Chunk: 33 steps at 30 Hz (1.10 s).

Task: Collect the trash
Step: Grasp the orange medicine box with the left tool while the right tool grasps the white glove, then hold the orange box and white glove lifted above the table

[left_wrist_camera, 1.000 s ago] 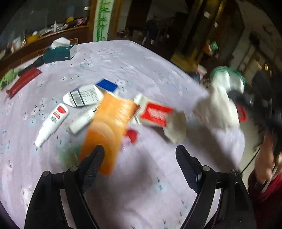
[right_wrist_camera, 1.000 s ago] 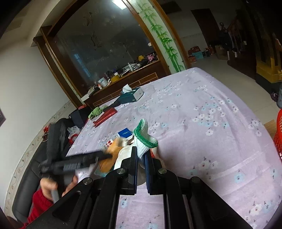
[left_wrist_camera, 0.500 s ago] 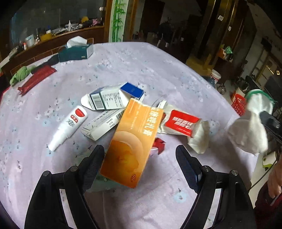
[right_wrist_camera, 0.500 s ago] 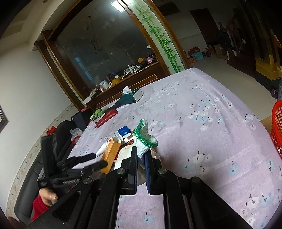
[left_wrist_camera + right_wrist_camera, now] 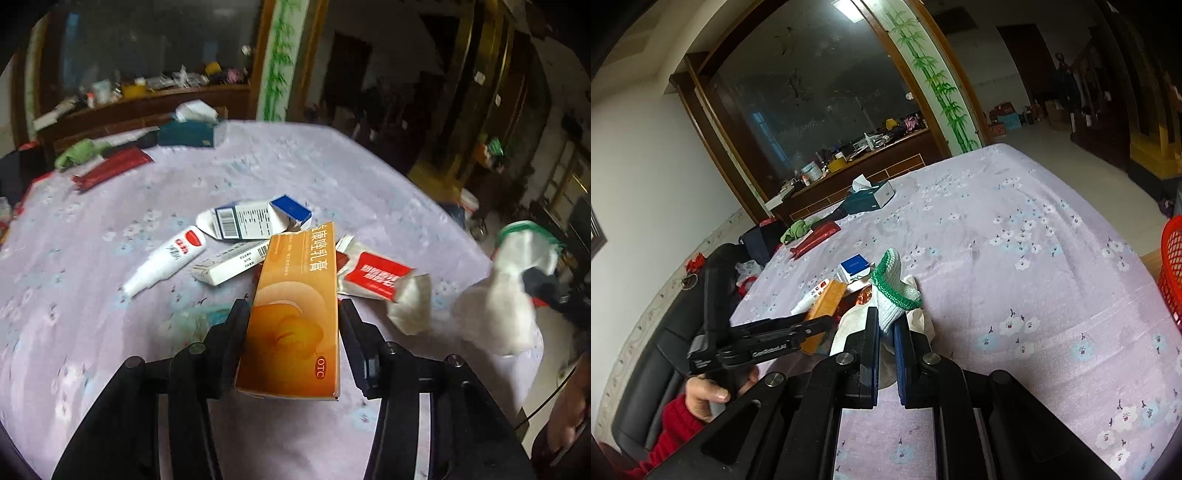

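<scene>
Your left tongs (image 5: 293, 325) are closing around the orange box (image 5: 295, 317), amid the litter mid-tabletop (image 5: 295, 166). Your right tongs (image 5: 885, 332) pinch a white glove (image 5: 892, 291). The red basket (image 5: 1172, 266) sits beyond the tabletop's right edge, its contents hidden.

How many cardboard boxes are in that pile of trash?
3: an orange box between the left gripper's closing fingers, a blue-and-white box behind it, and a slim white box beside it. More may be hidden underneath.

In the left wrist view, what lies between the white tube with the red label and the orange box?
A long white carton lies flat between the white tube and the orange box, its far end tucked behind the box. The left wrist view shows it.
</scene>
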Each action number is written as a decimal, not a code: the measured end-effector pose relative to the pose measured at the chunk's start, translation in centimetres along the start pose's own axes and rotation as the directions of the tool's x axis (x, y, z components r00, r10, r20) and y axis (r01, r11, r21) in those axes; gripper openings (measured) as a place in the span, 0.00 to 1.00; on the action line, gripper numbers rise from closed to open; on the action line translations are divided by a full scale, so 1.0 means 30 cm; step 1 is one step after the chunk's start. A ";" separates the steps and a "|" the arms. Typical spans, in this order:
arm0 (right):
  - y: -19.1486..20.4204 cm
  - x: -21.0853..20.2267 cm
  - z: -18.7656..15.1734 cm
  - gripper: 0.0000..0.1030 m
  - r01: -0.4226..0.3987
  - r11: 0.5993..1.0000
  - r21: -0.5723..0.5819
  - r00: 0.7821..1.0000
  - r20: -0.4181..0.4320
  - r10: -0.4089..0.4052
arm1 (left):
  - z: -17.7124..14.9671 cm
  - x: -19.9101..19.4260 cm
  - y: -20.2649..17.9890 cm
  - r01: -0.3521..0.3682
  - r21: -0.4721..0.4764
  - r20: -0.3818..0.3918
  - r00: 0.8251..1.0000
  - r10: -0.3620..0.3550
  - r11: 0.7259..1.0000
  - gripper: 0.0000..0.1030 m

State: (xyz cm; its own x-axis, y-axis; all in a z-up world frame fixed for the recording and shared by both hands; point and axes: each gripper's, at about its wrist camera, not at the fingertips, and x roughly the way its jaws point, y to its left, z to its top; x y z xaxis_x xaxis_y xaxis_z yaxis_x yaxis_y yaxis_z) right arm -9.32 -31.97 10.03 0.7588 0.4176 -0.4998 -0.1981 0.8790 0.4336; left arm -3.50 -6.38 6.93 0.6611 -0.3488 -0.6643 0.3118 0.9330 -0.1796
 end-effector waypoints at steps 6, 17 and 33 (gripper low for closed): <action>0.054 0.008 -0.045 0.08 0.047 0.996 -0.079 0.999 0.011 -0.046 | -0.108 -0.057 -0.058 -0.002 -0.027 -0.048 0.999 0.001 1.000 0.47; 0.089 0.013 -0.098 0.08 0.043 0.993 -0.114 0.999 -0.020 -0.046 | -0.183 0.018 -0.003 -0.029 -0.079 -0.190 0.982 0.014 0.996 0.48; 0.121 0.030 -0.133 0.08 0.061 0.988 -0.139 0.997 -0.030 -0.066 | -0.211 -0.078 -0.072 -0.123 -0.083 0.010 0.992 0.124 0.989 0.47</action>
State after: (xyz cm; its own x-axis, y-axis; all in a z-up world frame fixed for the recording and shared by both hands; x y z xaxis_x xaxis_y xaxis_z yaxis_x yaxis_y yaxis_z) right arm -11.82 -27.49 8.16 0.7511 0.3656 -0.5497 -0.2360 0.9263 0.2936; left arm -10.05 -7.01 4.28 0.7015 -0.2314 -0.6740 0.1707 0.9729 -0.1563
